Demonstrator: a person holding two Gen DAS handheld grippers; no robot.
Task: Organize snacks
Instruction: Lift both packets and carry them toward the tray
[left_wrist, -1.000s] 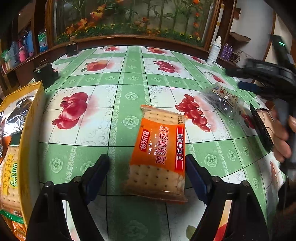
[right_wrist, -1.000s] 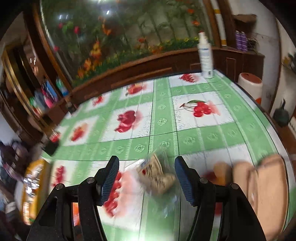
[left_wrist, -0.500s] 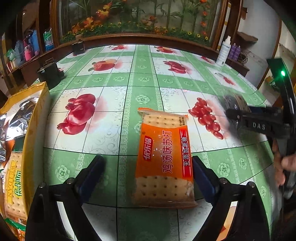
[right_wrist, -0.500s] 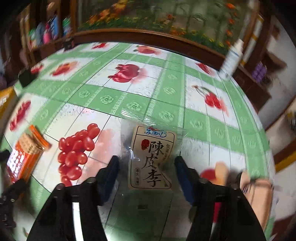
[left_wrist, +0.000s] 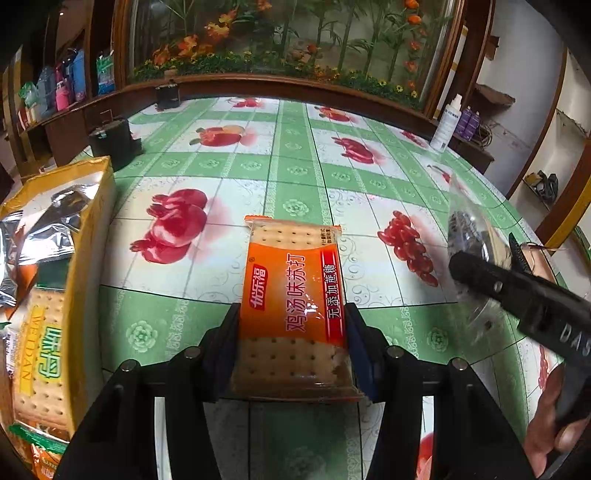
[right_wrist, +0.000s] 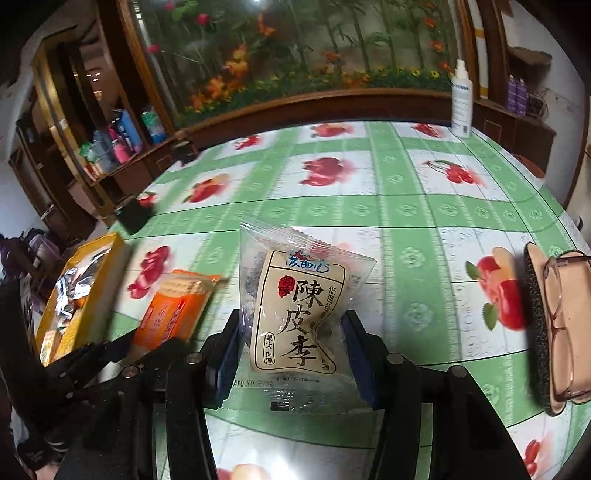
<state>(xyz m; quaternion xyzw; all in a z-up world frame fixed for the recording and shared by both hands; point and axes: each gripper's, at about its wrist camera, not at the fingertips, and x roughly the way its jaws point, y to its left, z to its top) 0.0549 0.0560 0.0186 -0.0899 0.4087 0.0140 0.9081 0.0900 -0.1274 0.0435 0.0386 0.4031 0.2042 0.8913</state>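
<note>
**Both grippers loaded, a packet in each**

My left gripper (left_wrist: 291, 347) is pinching the orange cracker packet (left_wrist: 293, 291) by its near end, blue pads tight on both long edges; the far end points out over the green checked tablecloth (left_wrist: 295, 173). Off my left side, the yellow snack box (left_wrist: 88, 236) stands open, silver wrappers and a cracker pack showing inside, its near wall just beside my left finger.

My right gripper (right_wrist: 291, 354) is clamped on the clear plum packet (right_wrist: 295, 306), squeezing it in at the waist, the top edge standing up free. From this view the cracker packet (right_wrist: 177, 306) sits just to the left of it. On the right, glasses (right_wrist: 557, 314) lie on a case (right_wrist: 535, 332) near the table edge. Ahead, wide open cloth runs to the white bottle (right_wrist: 461, 99) at the far rim.
</note>
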